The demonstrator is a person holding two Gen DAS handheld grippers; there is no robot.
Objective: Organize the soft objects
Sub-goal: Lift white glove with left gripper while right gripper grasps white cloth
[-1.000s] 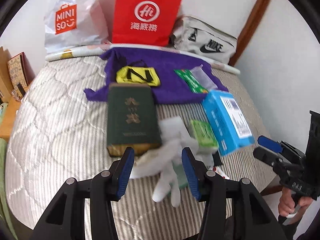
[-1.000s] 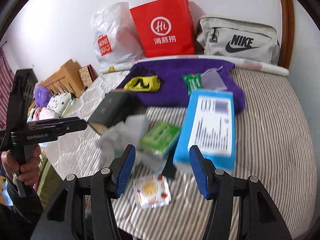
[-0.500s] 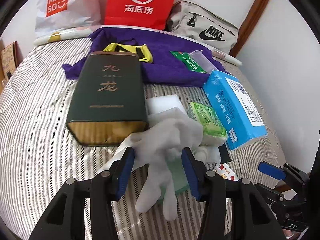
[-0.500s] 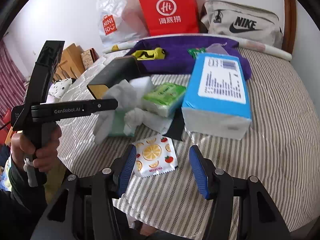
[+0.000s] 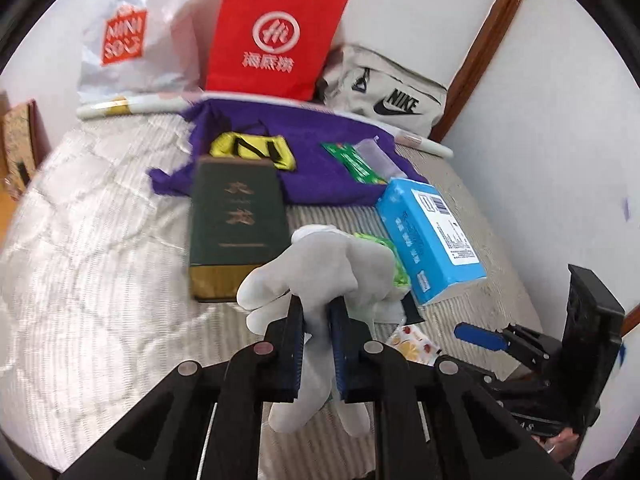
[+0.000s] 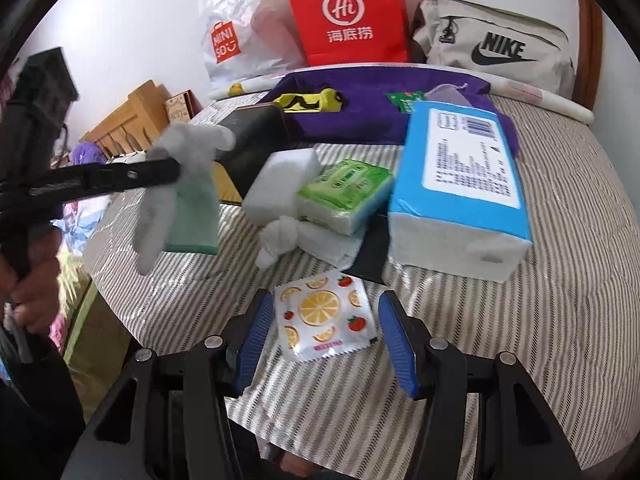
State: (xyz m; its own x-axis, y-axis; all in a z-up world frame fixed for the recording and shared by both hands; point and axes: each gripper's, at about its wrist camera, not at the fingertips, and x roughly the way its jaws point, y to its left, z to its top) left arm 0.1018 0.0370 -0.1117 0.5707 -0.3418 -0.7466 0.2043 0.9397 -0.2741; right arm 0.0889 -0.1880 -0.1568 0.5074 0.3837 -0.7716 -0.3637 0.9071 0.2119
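Your left gripper [image 5: 316, 312] was closing its jaws on the white glove [image 5: 324, 268], with the cloth pinched between the pads and its fingers hanging limp below them. In the right wrist view the glove [image 6: 180, 168] hung clear of the striped mattress [image 6: 560, 320], up beside the dark green box [image 5: 236, 220] that lay near the middle of the bed.

Your right gripper [image 6: 326, 332] stood about half open and gripped nothing. It was low over the fruit-print packet [image 6: 324, 320], which lay flat on the mattress between the two blue pads; whether the pads touched the packet could not be told.

Taking the dark green box as the landmark: the white sponge block [image 6: 280, 184] lay just beside its near end, and the green tissue pack [image 6: 344, 196] touched the block on the side away from the box. A knotted white cloth [image 6: 280, 240] lay just in front of those two. The blue tissue pack [image 6: 460, 184] sat further out on that same side, against the green pack. A pale green pad [image 6: 196, 216] lay at the box's near corner, under the hanging glove.

Behind the box a purple cloth [image 5: 320, 148] was spread, with a yellow and black pouch [image 5: 252, 148] on it close to the box's far end. Beyond the cloth, against the wall, stood a white shopping bag [image 5: 132, 40], a red paper bag [image 5: 276, 36] and a beige sports bag [image 5: 384, 92].
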